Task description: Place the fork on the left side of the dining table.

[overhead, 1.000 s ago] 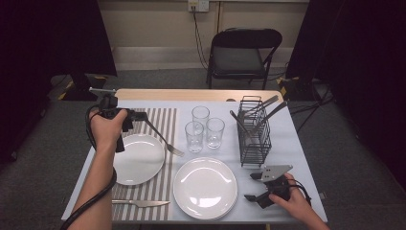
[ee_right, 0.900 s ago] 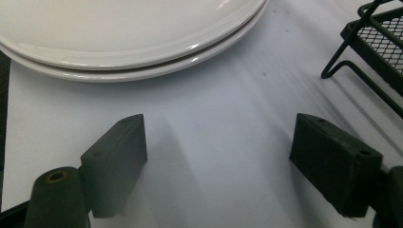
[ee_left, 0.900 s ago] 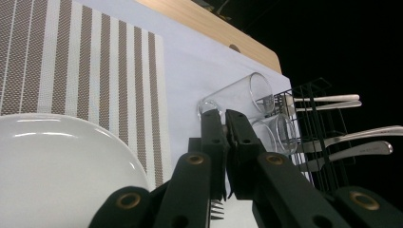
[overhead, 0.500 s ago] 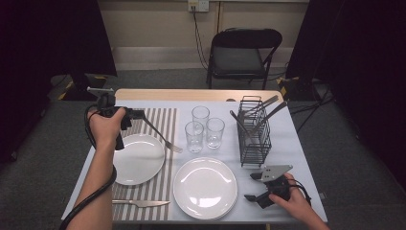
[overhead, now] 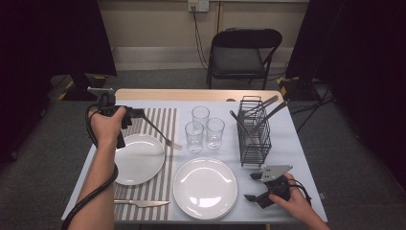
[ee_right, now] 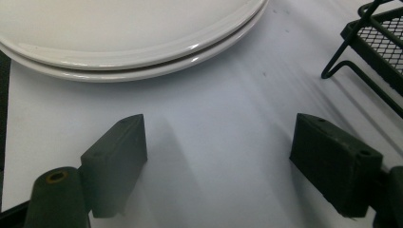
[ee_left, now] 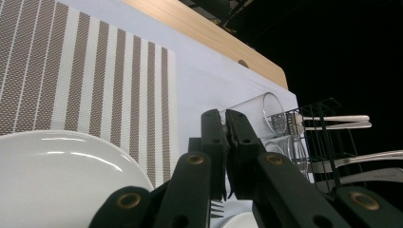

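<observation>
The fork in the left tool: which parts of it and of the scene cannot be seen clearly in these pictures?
- Fork handle end: high view, covered by the left tool.
- Fork tines: left gripper view, cut off behind the shut jaws.
- Utensils in the rack: high view, too small to identify.
- Plate: right gripper view, cut off by the top edge.

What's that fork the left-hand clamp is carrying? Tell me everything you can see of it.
The fork looks like plain shiny metal, slim, one piece. The left gripper is shut on its handle end, so it slants down to the right with its tines lowest, by the right rim of the plate on the striped placemat. Whether the tines touch the mat cannot be told. Its tines peek below the jaws in the left gripper view.
</observation>
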